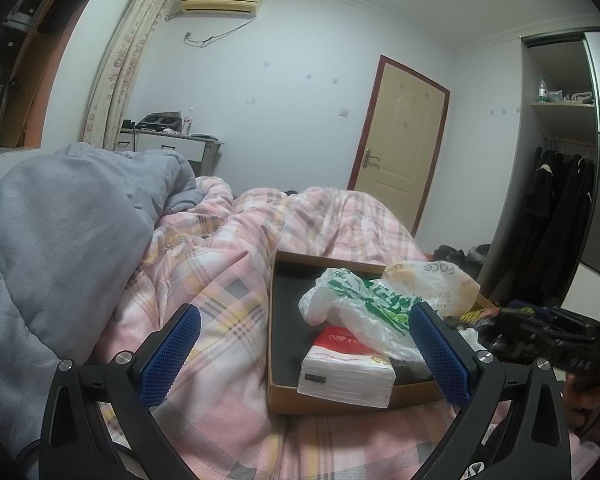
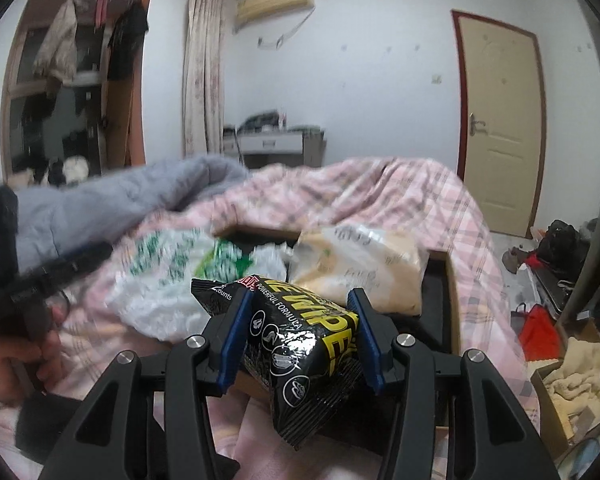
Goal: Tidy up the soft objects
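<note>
A shallow cardboard box (image 1: pixel 281 394) with a black inside lies on the bed. In it are a white-and-green plastic bag (image 1: pixel 356 300), a white tissue pack with a red top (image 1: pixel 348 372) and a beige printed bag (image 1: pixel 436 284). My left gripper (image 1: pixel 305 310) stands open before the box, holding nothing. My right gripper (image 2: pixel 300 296) is shut on a black wipes pack with yellow lettering (image 2: pixel 300 344), held above the near edge of the box (image 2: pixel 452 300). Behind the pack lie the plastic bag (image 2: pixel 168 280) and the beige bag (image 2: pixel 364 272).
A pink plaid quilt (image 1: pixel 228 280) covers the bed, with a grey duvet (image 1: pixel 60 240) heaped at the left. A hand (image 2: pixel 16 360) grips the left tool. On the floor at the right sit bags and an open carton of cream cloth (image 2: pixel 576 384). Door (image 2: pixel 500 120) at the back right.
</note>
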Action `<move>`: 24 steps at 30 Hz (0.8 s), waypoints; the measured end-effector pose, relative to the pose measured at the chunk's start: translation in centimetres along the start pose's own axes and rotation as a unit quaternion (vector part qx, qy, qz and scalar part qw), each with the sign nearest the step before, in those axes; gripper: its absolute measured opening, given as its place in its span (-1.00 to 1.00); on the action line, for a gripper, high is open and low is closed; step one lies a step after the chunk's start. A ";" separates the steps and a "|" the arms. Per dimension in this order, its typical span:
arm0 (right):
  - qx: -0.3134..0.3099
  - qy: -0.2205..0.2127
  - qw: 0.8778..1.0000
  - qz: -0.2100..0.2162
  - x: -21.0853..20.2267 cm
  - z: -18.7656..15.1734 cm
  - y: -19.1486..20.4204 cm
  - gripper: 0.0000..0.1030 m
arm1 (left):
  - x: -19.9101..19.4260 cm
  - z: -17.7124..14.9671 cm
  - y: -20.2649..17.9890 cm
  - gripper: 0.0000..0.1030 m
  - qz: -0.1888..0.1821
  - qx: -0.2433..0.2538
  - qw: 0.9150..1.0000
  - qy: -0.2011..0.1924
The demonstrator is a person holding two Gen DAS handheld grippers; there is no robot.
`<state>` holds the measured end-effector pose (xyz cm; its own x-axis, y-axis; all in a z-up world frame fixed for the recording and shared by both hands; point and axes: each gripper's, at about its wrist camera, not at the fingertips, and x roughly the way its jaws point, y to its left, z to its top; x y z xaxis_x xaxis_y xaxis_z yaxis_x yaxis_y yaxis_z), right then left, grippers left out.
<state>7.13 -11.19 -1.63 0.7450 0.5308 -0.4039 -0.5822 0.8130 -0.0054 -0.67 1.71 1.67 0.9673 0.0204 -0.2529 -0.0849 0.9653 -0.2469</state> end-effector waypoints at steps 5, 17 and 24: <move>-0.014 0.031 0.999 -0.012 0.8 -0.2 0.1 -0.04 | 0.0 0.0 0.0 1.00 0.000 0.000 1.000 0.000; -0.090 0.066 0.992 -0.056 0.9 -1.0 2.3 0.78 | 0.0 0.0 0.0 1.00 0.000 0.000 1.000 0.000; -0.102 0.045 0.992 -0.066 0.0 -0.9 2.5 0.98 | 0.0 0.0 0.0 1.00 0.000 0.000 1.000 0.001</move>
<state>5.40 -9.30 -2.44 0.7925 0.3918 -0.4674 -0.5418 0.8042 -0.2444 -0.69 1.73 1.67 0.9669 0.0206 -0.2542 -0.0855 0.9653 -0.2468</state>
